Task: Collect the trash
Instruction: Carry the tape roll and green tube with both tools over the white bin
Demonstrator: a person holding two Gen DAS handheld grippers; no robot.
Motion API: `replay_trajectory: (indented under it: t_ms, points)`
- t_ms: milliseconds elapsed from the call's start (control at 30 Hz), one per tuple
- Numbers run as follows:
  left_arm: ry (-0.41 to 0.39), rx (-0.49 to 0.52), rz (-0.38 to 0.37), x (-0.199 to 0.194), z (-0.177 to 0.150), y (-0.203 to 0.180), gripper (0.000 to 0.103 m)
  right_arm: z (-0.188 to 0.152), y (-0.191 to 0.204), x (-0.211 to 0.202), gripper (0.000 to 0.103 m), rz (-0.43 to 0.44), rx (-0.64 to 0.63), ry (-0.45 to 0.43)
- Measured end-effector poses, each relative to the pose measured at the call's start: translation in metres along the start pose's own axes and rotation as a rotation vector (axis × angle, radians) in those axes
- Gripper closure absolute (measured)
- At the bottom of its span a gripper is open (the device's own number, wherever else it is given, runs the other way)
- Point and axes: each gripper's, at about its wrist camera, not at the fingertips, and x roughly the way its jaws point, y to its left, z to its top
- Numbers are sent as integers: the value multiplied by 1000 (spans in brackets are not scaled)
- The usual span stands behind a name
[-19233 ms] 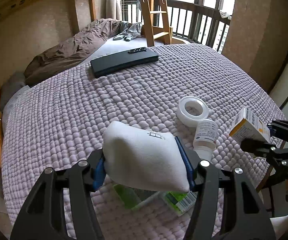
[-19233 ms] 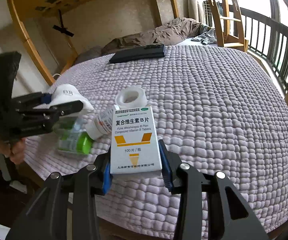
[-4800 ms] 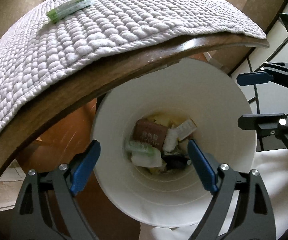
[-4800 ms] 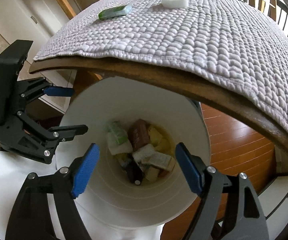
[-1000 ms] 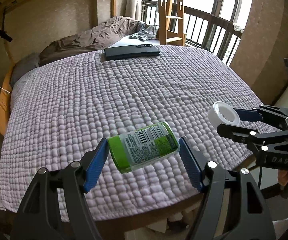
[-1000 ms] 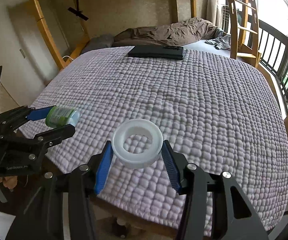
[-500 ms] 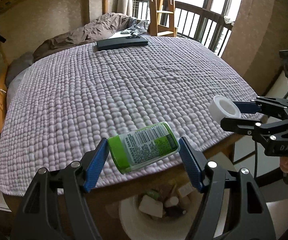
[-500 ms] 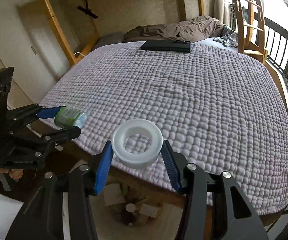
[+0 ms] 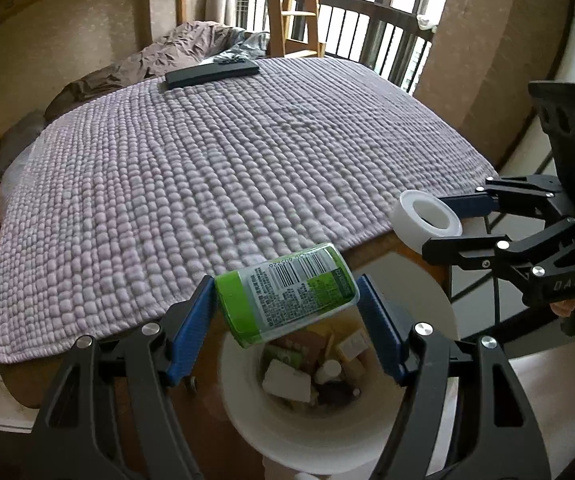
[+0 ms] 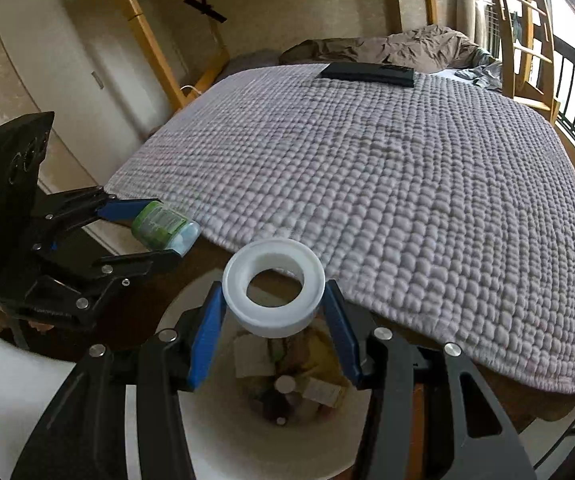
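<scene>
Left gripper (image 9: pixel 287 312): clamped on green container (image 9: pixel 285 294) across its two ends, blue pads pressing cap end and base end; lengthwise grip keeps the rounded body from rolling out.
Green container attitude: lying sideways, barcode label up, cap end tilted slightly down; suspended above near rim of waste bin (image 9: pixel 243 424), not yet inside.
Right gripper (image 10: pixel 273 322): pinching white tape roll (image 10: pixel 273 292) across its outer wall, one pad on each side; hole left facing up, roll kept near level so pads bear on the flat band.
Tape roll position: hanging over the bin opening, clear of mattress edge; bin contents visible through the hole in the right wrist view.
Waste bin: white, round, standing on the floor just below the wooden bed edge (image 9: pixel 371 246); placed there so items lifted off the bed need only a short carry. Already holding boxes, wrappers and small bottles.
Release readiness, judged: both items over or near the opening; container likely needing slightly more travel toward bin centre before pads part, to avoid striking the rim.
Quilted bedspread (image 9: pixel 223 160): lilac, no loose trash visible on it.
Black flat object (image 9: pixel 211 73): at the far end of the bedspread, untouched; probably not trash.
Rumpled brown bedding (image 9: pixel 159 58): beyond it, against the wall.
</scene>
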Motion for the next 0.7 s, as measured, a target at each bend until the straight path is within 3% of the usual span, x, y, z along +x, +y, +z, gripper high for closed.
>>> replay_trajectory:
  t_ms: [333, 700]
  points:
    - [57, 30, -31, 8, -18, -12, 31, -22, 17, 8, 54, 30, -20, 58]
    - [123, 43, -15, 31, -34, -13, 31, -42, 12, 32, 54, 16, -3, 121]
